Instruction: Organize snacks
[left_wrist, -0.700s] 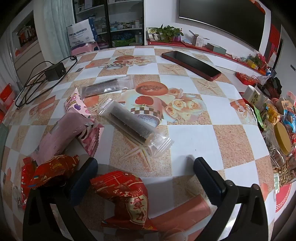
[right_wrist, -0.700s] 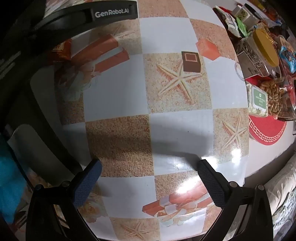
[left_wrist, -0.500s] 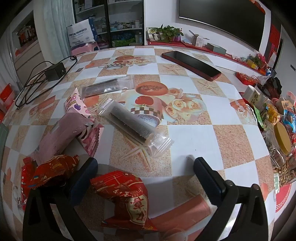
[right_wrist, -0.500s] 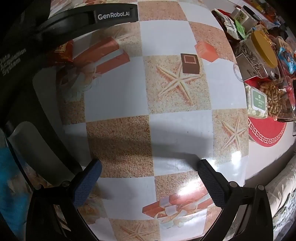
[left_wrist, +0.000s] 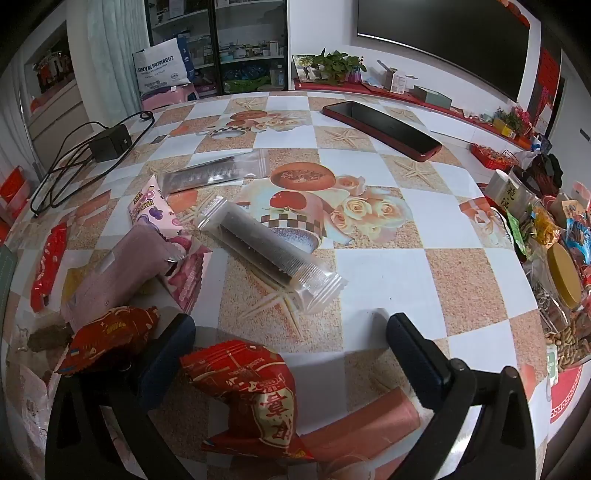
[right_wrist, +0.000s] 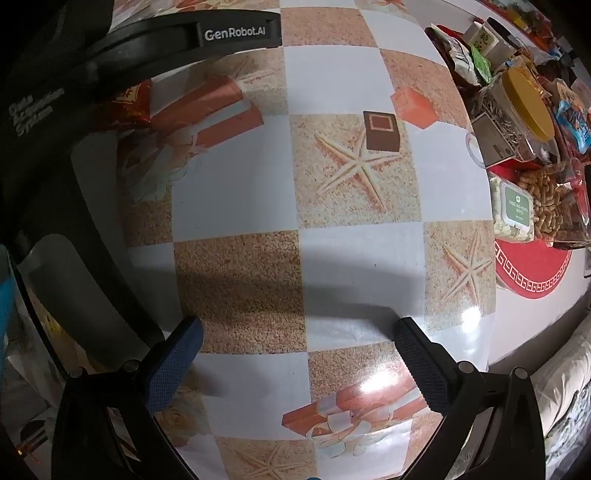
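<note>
Left wrist view: the left gripper (left_wrist: 288, 328) hangs tilted down over the surface (left_wrist: 388, 273) with its jaws spread wide and nothing between the pads. A red packet (left_wrist: 247, 391) lies just below and between the fingers, touching neither that can be seen; a second red packet (left_wrist: 110, 339) sits just beside the left finger (left_wrist: 170, 350). Beyond them lie a clear sleeve (left_wrist: 269, 254) of dark biscuits, a pink packet (left_wrist: 114, 277), a pink-printed bag (left_wrist: 155, 210) and a flat clear bag (left_wrist: 214, 171), all loose and scattered. A phone (left_wrist: 380, 127) rests further back, well apart. The sorted snack pile (left_wrist: 546, 258) crowds the right edge of the surface. Right wrist view: the right gripper (right_wrist: 295, 347) points straight down at bare tablecloth, jaws wide and empty. The snack pile (right_wrist: 517, 122), with a yellow-lidded jar (right_wrist: 524, 99) and peanuts (right_wrist: 546, 199), sits at upper right, well apart from the jaws. Risks, as judged: the red packet is puffy and glossy, so a pinch near its crimped end may slip or crush it; closing low may drag the neighbouring packet along; placing into the crowded pile may topple items off the surface edge.
</note>
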